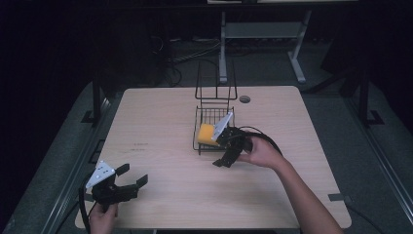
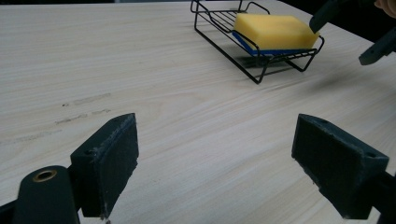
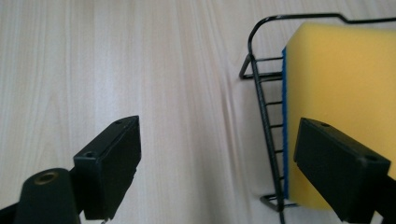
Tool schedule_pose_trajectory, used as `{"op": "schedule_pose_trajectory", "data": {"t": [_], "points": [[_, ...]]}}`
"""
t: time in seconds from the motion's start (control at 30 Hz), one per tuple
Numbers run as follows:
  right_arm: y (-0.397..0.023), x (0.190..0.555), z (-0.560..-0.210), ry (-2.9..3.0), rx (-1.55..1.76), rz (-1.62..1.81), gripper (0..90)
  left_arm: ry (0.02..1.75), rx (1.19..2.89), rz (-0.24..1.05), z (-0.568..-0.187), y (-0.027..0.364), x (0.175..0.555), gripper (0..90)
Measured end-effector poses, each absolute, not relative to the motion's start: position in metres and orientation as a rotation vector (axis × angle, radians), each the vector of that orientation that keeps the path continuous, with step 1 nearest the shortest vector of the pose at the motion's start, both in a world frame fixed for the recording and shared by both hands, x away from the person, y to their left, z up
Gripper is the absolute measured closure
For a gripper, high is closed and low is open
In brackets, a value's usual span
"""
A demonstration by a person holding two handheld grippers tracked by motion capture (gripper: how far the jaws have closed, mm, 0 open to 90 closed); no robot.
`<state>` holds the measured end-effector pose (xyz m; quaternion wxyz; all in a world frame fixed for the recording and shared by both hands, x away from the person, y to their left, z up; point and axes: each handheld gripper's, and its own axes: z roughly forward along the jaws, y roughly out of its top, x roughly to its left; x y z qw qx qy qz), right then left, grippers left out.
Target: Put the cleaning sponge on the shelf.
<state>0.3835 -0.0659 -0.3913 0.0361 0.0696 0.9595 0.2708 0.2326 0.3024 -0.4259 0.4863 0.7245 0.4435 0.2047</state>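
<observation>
We judged the sponge already set in the rack, both grippers, left and right, spread empty, nothing left.

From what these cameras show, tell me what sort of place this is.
Probably a lab or recording workspace, not a kitchen. A bare light-wood table stands in a dark room, cables trail over the floor behind it, and a white desk frame stands beyond. On it sits a wire rack holding a yellow sponge.

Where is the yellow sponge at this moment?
In the high view the sponge lies in the black wire basket near the table's middle, right beside the open right gripper; the left gripper sits far off at the near-left corner.
</observation>
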Motion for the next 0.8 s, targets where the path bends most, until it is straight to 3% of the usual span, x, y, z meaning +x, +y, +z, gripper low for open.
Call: {"op": "schedule_pose_trajectory", "data": {"t": [0.8], "points": [[-0.101, 0.362, -0.402, 2.969, 0.307, 0.790, 14.6, 1.073, 1.776, 0.509, -0.426, 0.300, 0.232, 14.0]]}}
